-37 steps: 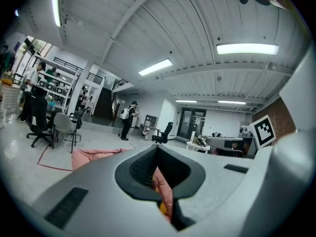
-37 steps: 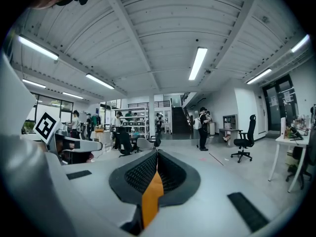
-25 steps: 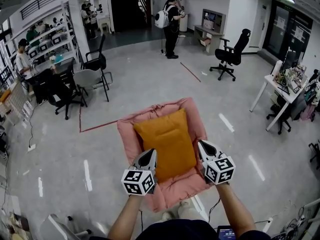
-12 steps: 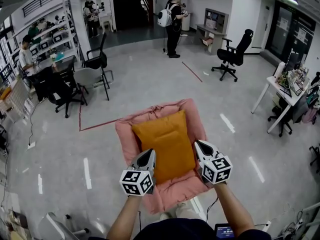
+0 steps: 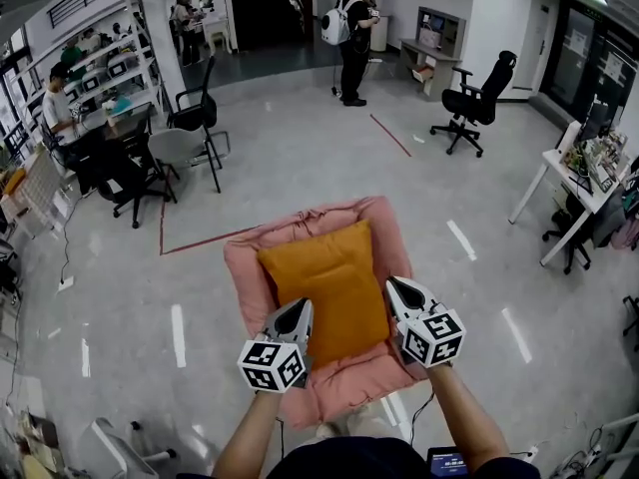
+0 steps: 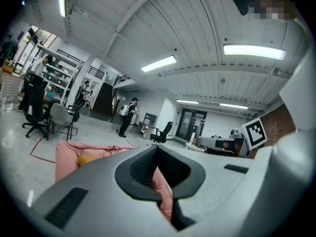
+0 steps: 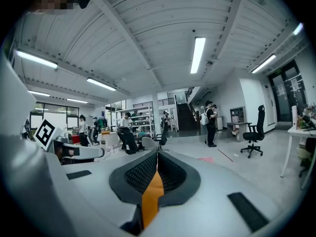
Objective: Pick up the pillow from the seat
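Orange pillow point(image 5: 324, 287) is laid centred on the pink seat point(image 5: 245, 277). It is judged light, soft and squashy, best pinched at both side edges. Left gripper point(image 5: 297, 312) and right gripper point(image 5: 396, 289) are seen closed with nothing pinched, flanking the pillow's front corners. The seat is set on glossy floor point(image 5: 300, 158), with people well apart.

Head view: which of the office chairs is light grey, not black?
The light grey chair at left, up-left of the pink seat; every other chair in view is black.

Grey tongs point(image 5: 298, 307), black-white marker cubes point(image 5: 273, 364)
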Motion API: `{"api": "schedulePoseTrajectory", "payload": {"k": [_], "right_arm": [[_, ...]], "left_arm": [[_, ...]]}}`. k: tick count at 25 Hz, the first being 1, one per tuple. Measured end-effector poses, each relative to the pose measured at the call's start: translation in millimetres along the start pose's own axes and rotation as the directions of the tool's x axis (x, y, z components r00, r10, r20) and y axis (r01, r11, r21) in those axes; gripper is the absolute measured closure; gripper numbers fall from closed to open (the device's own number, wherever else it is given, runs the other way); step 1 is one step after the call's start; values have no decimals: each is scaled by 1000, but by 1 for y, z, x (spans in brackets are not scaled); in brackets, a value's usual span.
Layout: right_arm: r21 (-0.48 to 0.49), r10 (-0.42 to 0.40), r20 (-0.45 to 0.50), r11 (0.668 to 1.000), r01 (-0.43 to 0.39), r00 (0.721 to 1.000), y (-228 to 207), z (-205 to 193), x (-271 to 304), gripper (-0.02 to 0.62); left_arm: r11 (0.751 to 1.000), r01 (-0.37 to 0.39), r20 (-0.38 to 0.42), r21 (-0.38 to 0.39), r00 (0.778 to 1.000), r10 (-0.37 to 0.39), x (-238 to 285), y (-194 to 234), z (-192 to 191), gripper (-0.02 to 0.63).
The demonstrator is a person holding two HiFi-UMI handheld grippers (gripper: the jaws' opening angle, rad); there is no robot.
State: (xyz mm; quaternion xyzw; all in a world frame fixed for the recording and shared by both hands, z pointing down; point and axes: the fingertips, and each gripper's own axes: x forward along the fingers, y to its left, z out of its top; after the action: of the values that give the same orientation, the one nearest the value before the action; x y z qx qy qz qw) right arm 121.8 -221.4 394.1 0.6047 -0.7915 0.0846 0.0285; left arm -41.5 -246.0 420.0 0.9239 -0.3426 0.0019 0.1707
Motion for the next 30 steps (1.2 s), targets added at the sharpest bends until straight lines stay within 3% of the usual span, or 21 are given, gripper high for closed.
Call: {"api": "schedulePoseTrajectory", "payload": {"k": [14, 23, 30], "right_arm": [[101, 94, -32, 991, -90, 995, -38, -25, 26, 575], [106, 107, -102, 990, -96, 989, -53, -49, 47, 568], [157, 140, -184, 981, -112, 973, -65, -81, 62, 450]], "left_arm": [[998, -23, -37, -56, 999, 21, 41, 6, -24, 603], [996, -62, -99, -66, 994, 55, 60, 19, -48, 601], [992, -101, -134, -78, 987, 90, 73, 31, -66, 600]]}}
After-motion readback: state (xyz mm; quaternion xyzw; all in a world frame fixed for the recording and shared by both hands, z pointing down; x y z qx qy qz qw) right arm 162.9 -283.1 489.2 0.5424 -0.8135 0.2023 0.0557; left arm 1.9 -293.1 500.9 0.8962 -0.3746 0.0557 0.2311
